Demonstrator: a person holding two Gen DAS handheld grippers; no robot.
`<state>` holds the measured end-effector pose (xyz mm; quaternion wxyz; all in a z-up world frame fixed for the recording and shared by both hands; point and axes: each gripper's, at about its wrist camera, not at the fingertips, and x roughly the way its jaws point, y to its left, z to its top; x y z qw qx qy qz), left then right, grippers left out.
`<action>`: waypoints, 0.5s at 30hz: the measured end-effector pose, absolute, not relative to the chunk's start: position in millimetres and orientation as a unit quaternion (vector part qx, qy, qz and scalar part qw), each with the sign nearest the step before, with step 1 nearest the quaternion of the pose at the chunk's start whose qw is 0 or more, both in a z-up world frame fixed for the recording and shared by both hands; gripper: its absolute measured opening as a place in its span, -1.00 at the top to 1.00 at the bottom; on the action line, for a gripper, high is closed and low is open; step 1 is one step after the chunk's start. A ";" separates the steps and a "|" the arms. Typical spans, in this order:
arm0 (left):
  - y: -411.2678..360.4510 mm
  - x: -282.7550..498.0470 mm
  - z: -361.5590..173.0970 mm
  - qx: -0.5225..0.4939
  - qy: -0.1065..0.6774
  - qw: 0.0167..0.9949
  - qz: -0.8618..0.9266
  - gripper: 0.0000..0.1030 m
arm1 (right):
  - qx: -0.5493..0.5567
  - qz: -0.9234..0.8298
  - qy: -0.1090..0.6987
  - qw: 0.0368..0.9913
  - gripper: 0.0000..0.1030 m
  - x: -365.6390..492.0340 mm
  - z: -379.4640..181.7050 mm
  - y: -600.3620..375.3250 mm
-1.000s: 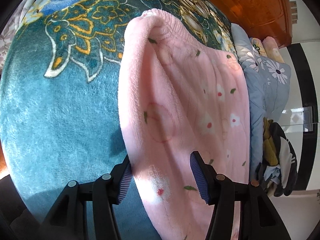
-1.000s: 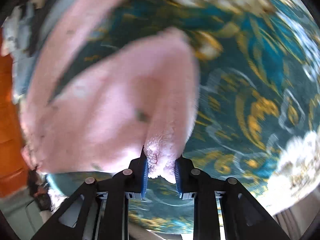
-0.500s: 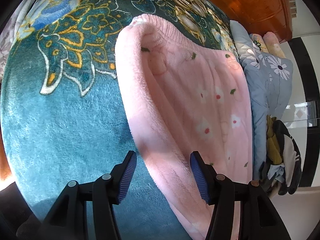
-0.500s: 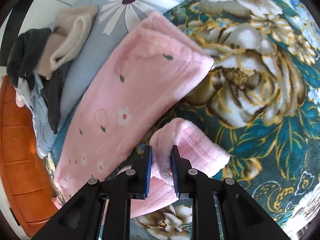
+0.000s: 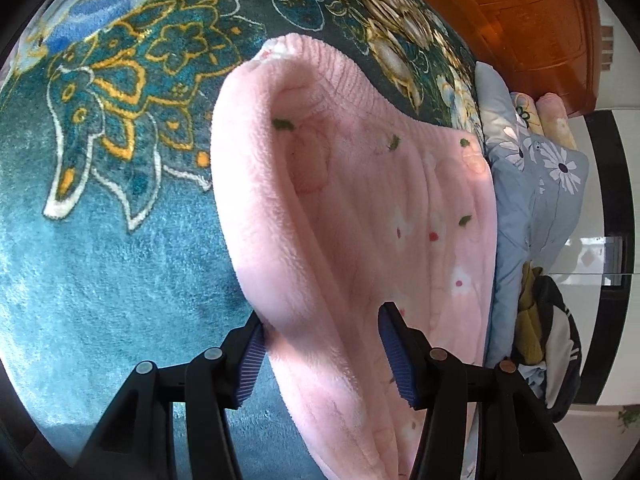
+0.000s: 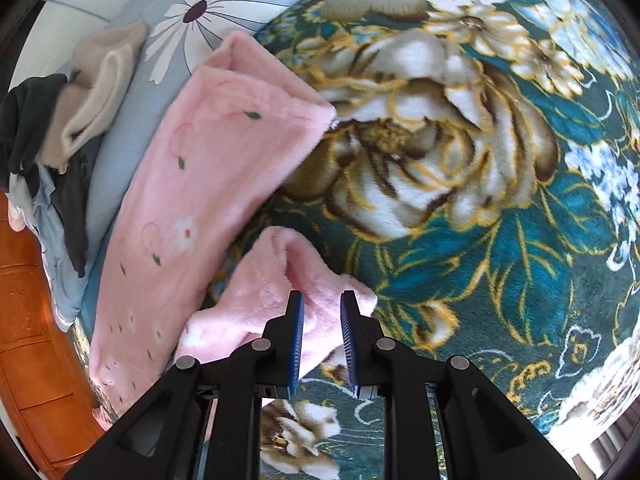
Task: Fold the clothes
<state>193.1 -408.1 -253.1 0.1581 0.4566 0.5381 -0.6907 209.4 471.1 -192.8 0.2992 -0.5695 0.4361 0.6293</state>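
In the left wrist view, pink fleece trousers point(image 5: 360, 220) lie spread on a teal floral blanket point(image 5: 100, 260), their ribbed waistband curling up toward the far end. The left gripper point(image 5: 322, 354) hangs over the near part of the garment with its jaws half open; the folded pink edge runs between the two blue pads without being pinched. To the right sit a grey-blue daisy-print quilt point(image 5: 532, 208) and a heap of dark clothes point(image 5: 548, 340).

In the right wrist view, the right gripper point(image 6: 321, 340) points steeply down with its jaws narrow, clamped on a bunched fold of one pink leg. The other leg point(image 6: 192, 184) lies flat on the blanket point(image 6: 500, 260) beside the quilt point(image 6: 224, 8).
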 end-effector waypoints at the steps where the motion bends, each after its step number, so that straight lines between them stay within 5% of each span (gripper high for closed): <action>1: -408.2 193.7 -254.6 0.457 0.539 0.157 -0.690 -0.12 | -0.570 0.628 0.436 0.300 0.63 208.6 -193.8 470.1; 3: -406.6 195.6 -255.0 0.456 0.536 0.159 -0.692 0.09 | -0.571 0.626 0.437 0.301 0.63 207.0 -195.8 467.9; 5: -404.8 197.6 -253.1 0.460 0.528 0.161 -0.696 0.65 | -0.569 0.625 0.438 0.306 0.65 201.9 -195.8 464.4; 9: -407.3 194.9 -238.0 0.456 0.517 0.150 -0.709 0.71 | -0.571 0.641 0.418 0.298 0.92 192.6 -185.9 459.5; 15: -418.9 194.7 -209.9 0.446 0.509 0.121 -0.726 0.72 | -0.557 0.659 0.392 0.319 0.97 195.3 -154.0 463.3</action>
